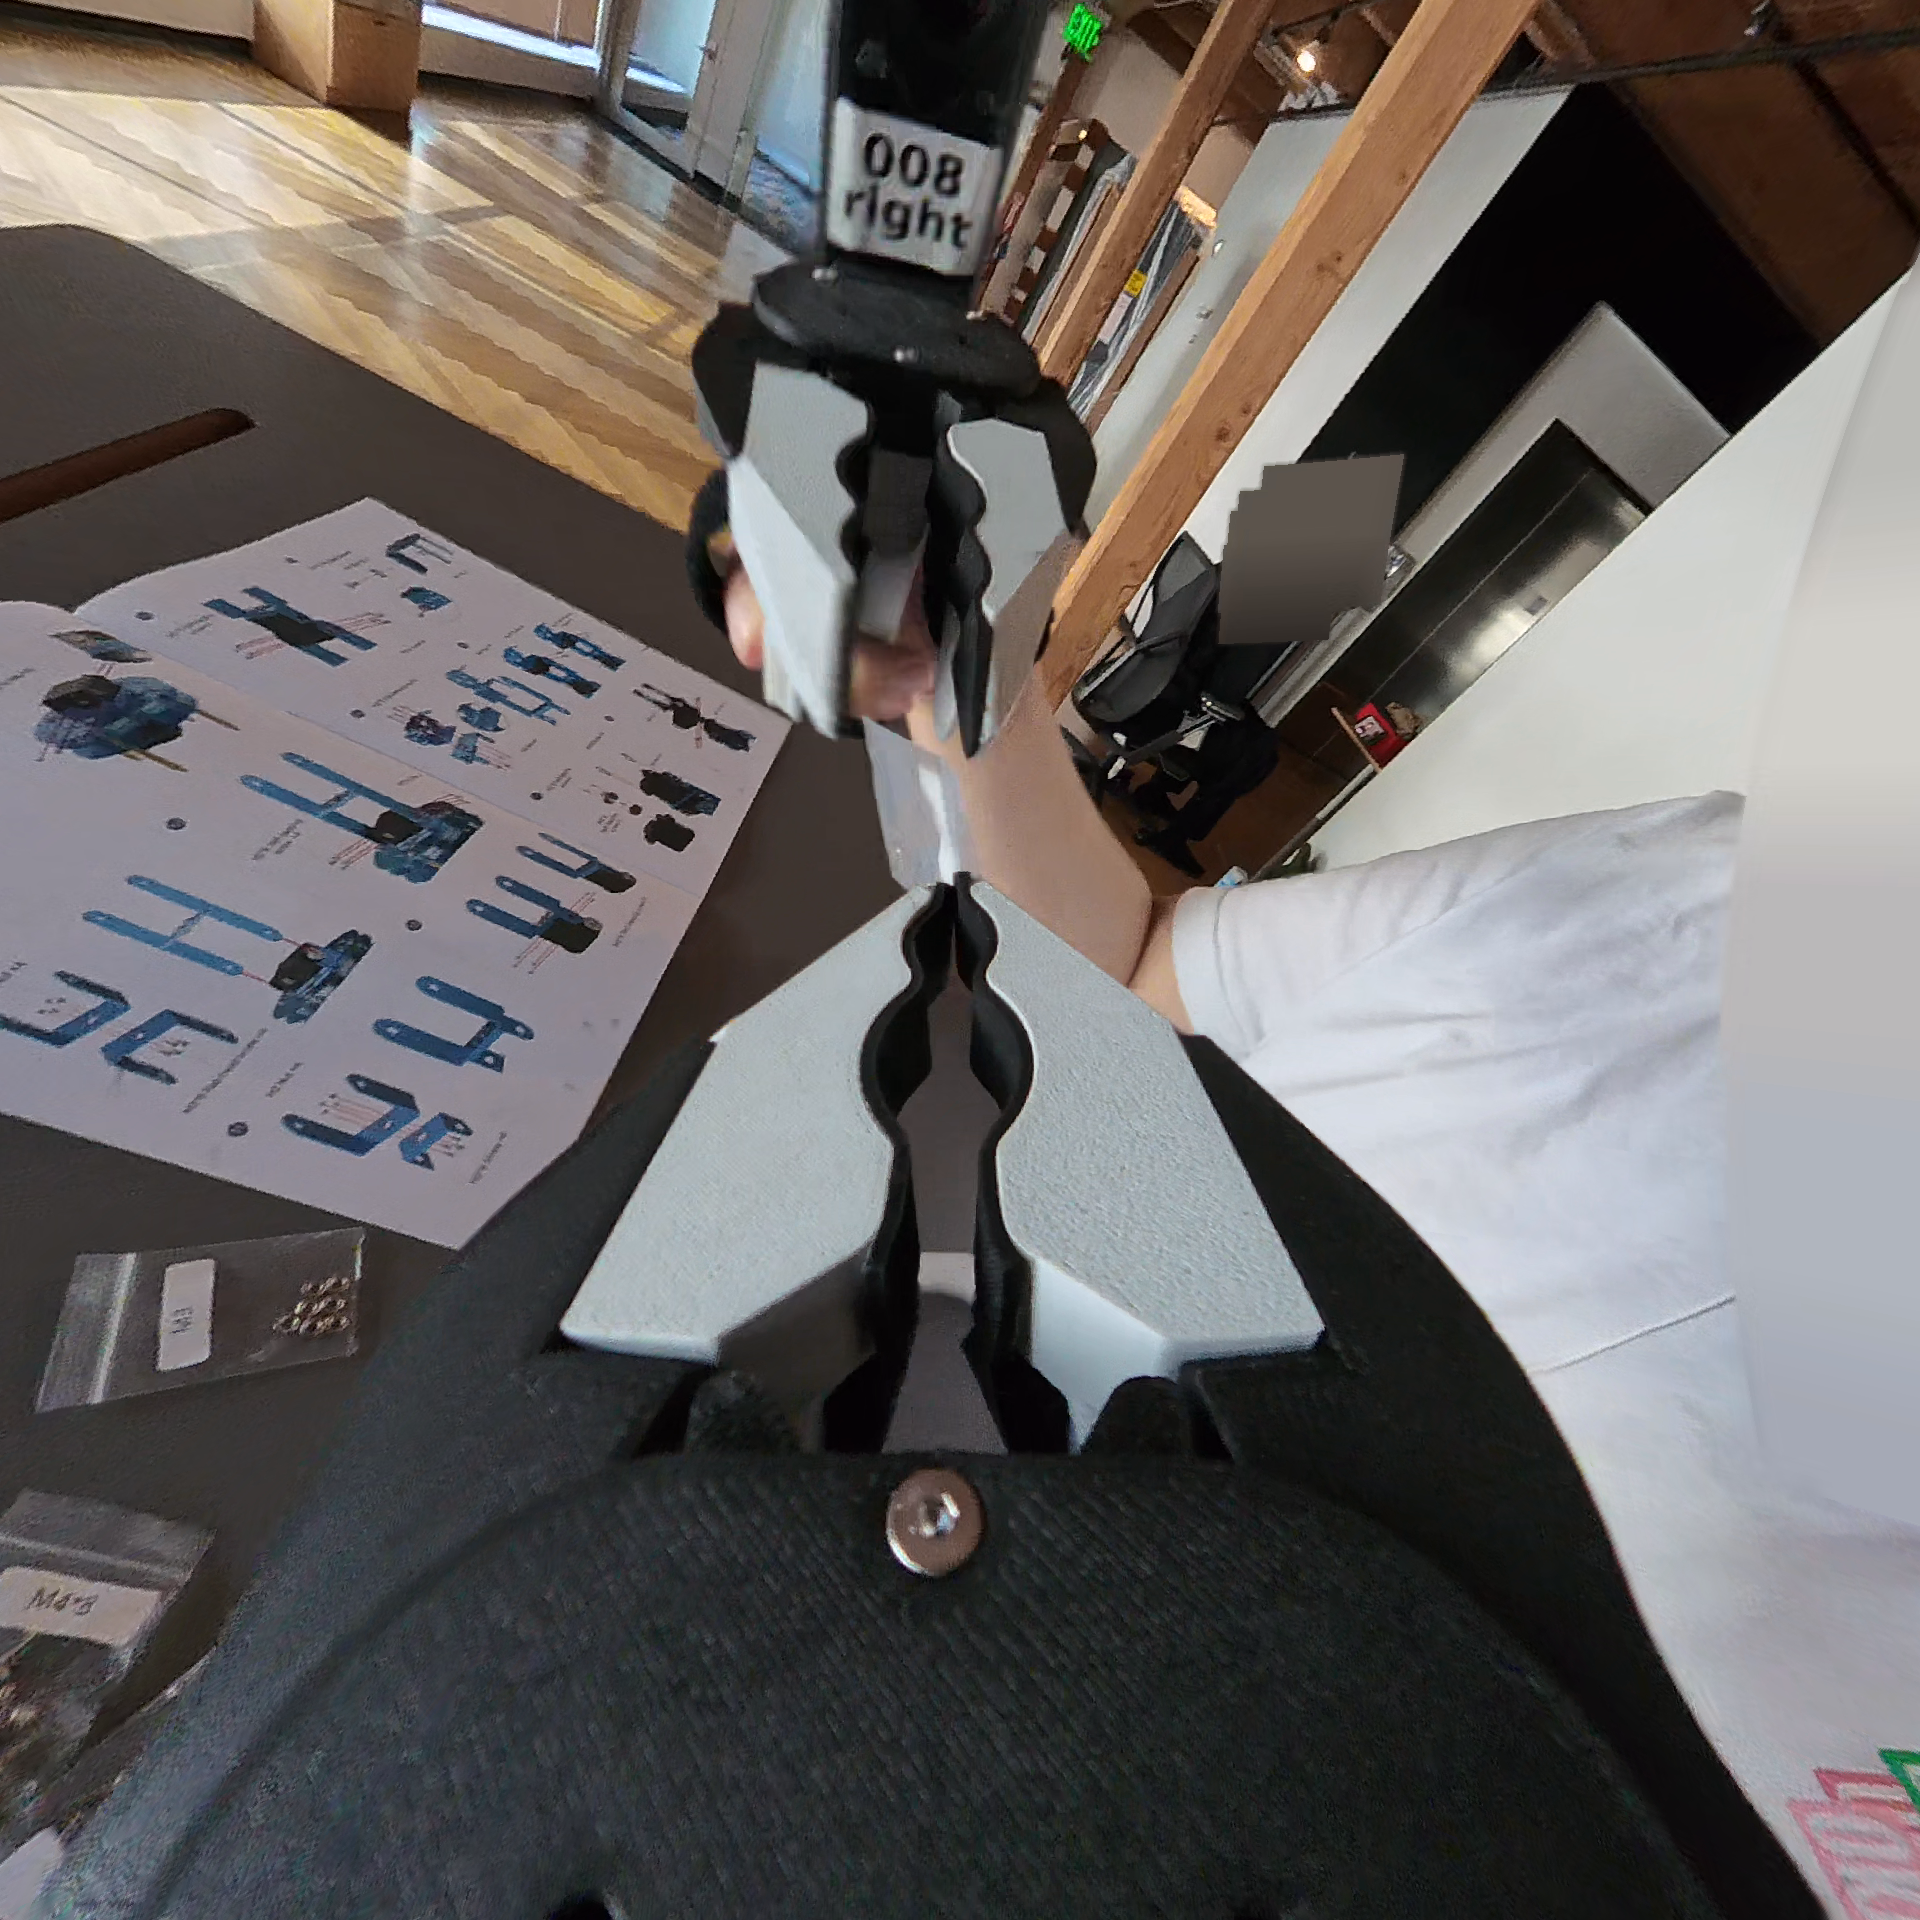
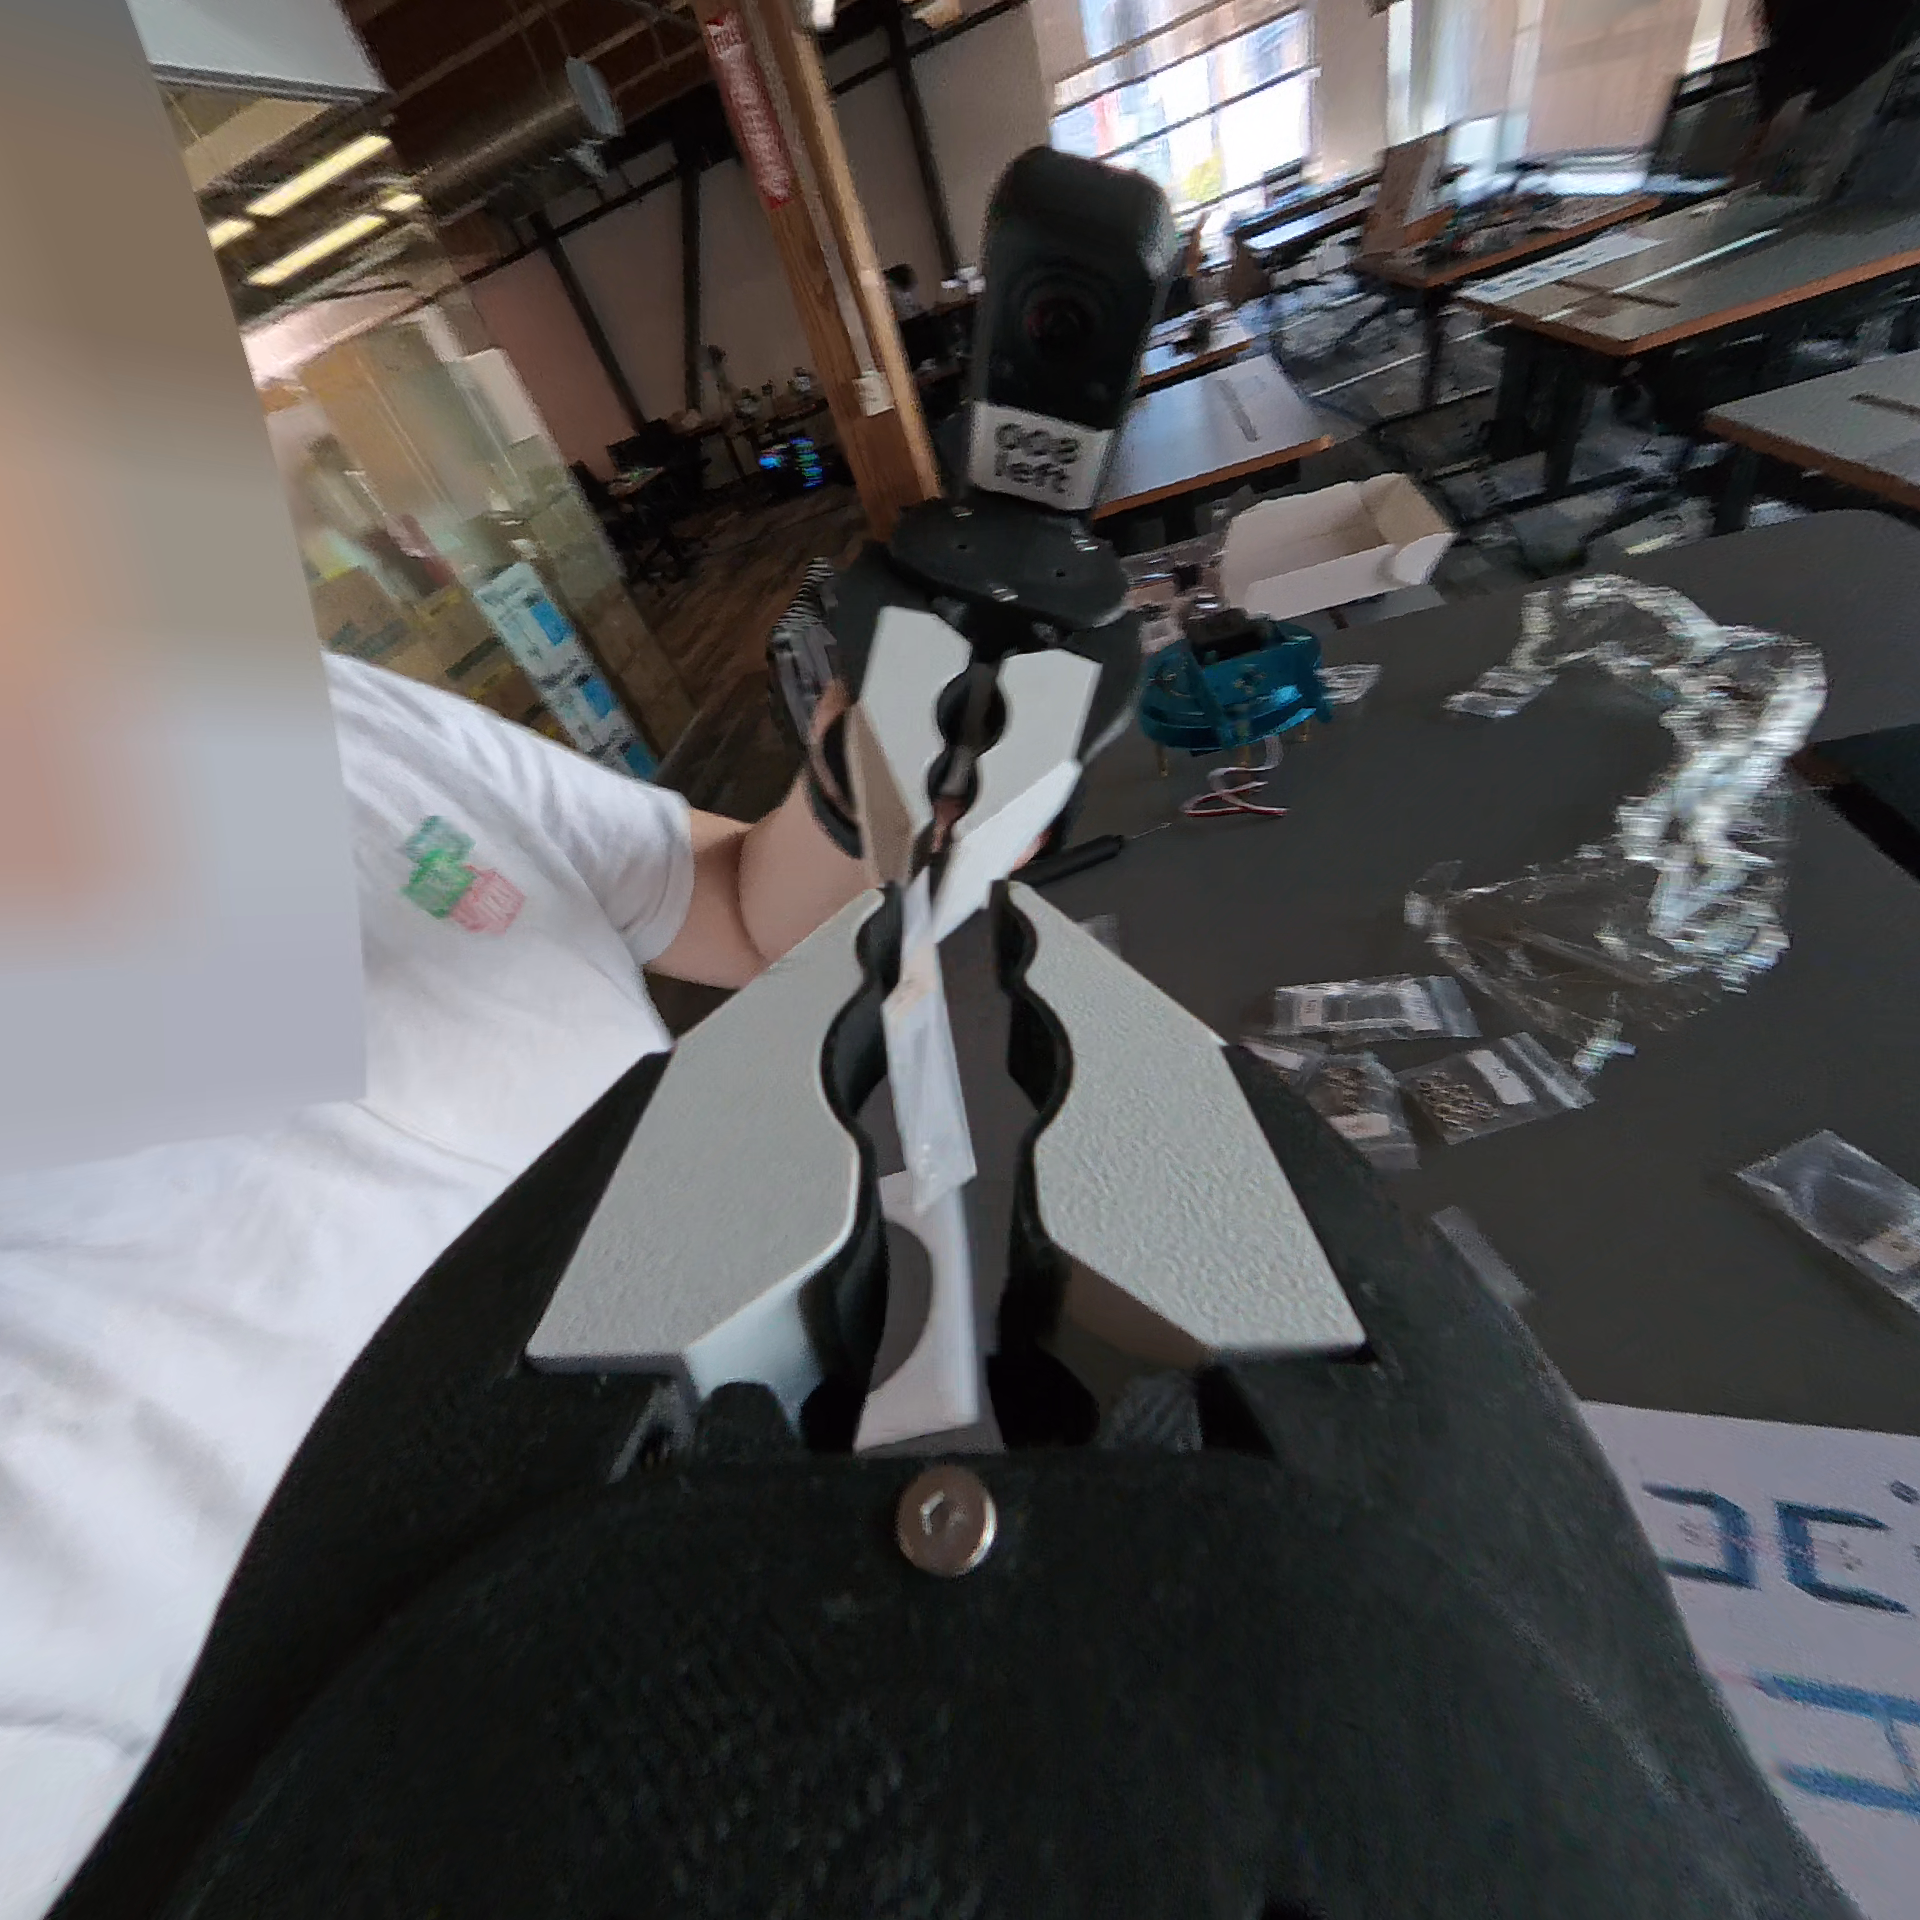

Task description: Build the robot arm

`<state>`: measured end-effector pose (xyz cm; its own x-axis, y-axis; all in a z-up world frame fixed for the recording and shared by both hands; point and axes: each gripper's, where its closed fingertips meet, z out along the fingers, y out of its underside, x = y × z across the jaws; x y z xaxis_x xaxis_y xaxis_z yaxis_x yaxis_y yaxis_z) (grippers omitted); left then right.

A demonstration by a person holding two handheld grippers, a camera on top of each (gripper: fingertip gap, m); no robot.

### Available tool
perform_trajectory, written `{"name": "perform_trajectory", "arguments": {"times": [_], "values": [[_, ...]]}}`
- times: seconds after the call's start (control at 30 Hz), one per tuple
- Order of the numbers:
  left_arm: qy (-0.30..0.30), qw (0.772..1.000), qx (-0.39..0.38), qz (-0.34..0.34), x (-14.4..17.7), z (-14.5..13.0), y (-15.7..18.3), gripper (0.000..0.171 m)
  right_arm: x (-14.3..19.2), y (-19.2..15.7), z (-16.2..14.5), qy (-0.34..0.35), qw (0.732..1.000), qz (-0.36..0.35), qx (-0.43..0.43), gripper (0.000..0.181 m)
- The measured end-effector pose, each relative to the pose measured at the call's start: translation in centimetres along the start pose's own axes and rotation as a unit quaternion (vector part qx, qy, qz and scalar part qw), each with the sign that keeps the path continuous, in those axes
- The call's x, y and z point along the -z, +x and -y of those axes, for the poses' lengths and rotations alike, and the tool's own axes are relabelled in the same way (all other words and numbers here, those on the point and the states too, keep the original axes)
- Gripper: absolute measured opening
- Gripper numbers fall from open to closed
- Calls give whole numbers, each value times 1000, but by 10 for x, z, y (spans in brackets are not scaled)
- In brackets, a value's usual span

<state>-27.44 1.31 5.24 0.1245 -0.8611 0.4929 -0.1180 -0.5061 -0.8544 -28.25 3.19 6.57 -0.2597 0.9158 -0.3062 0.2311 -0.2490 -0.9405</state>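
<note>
My left gripper (image 1: 954, 891) is shut, and its tips pinch the end of a small clear plastic bag (image 1: 912, 805) held up above the dark table (image 1: 156, 364). The bag runs from there up to my right gripper (image 1: 899, 717), which faces mine with its fingers apart. In the right wrist view the bag (image 2: 925, 1070) lies lengthwise between the open fingers of my right gripper (image 2: 943, 899). It rests against the left pad and stands clear of the right one. The left gripper (image 2: 930, 842) grips its far end there.
A printed sheet with blue part drawings (image 1: 343, 831) and small hardware bags (image 1: 208, 1320) lie on the table. A blue robot base (image 2: 1231, 686), crumpled clear plastic (image 2: 1621, 790), more small bags (image 2: 1371, 1008) and a white box (image 2: 1330, 561) are farther off. A person in a white T-shirt (image 1: 1455, 1039) is close by.
</note>
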Motion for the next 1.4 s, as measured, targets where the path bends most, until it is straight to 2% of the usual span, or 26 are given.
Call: {"name": "perform_trajectory", "arguments": {"times": [0.03, 0.17, 0.27, 0.37, 0.4, 0.47, 0.57, 0.6, 0.67, 0.8, 0.9, 1.03, 1.23, 1.3, 1.4], "values": [[-9, 1000, 3, 7, -1, -4, -5, 0, 1, 12, -1, -2, 999, -41, 18, 27], [-21, 999, 36, 15, -6, -14, -28, 0, 5, 37, -15, -67, 978, -158, 117, 28], [-7, 998, 49, 48, -4, -16, -49, 0, 8, 49, -14, -70, 968, -233, 63, 30], [1, 994, 39, 105, -1, -16, -69, 0, 23, 68, -15, -55, 928, -369, 8, 29], [6, 992, 37, 118, -1, -15, -73, 0, 23, 64, -15, -44, 920, -388, 12, 24], [16, 990, 33, 139, 0, -13, -78, 0, 16, 58, -18, 2, 922, -386, -17, 16], [25, 986, 18, 163, -2, -12, -83, 0, -4, 60, -41, 16, 938, -330, -108, 20], [25, 985, 13, 169, -3, -12, -83, 0, -6, 64, -44, 29, 938, -321, -126, 25], [29, 983, 1, 181, -3, -11, -84, 0, -7, 66, -44, 65, 941, -296, -152, 25], [35, 984, -1, 175, -5, -9, -80, 0, 1, 70, -44, 103, 938, -288, -162, 25], [33, 985, 0, 169, -9, -11, -78, 0, 7, 71, -40, 124, 937, -283, -162, 16], [30, 985, -1, 171, -13, -13, -79, 0, 9, 73, -43, 120, 939, -269, -175, 10], [31, 984, 5, 175, -16, -16, -83, 0, 13, 72, -49, 100, 938, -287, -168, 5], [34, 983, 1, 178, -16, -15, -84, 0, 17, 72, -52, 93, 934, -299, -171, 5], [37, 982, -6, 184, -18, -15, -84, 0, 13, 67, -51, 101, 937, -281, -183, 9]]}}
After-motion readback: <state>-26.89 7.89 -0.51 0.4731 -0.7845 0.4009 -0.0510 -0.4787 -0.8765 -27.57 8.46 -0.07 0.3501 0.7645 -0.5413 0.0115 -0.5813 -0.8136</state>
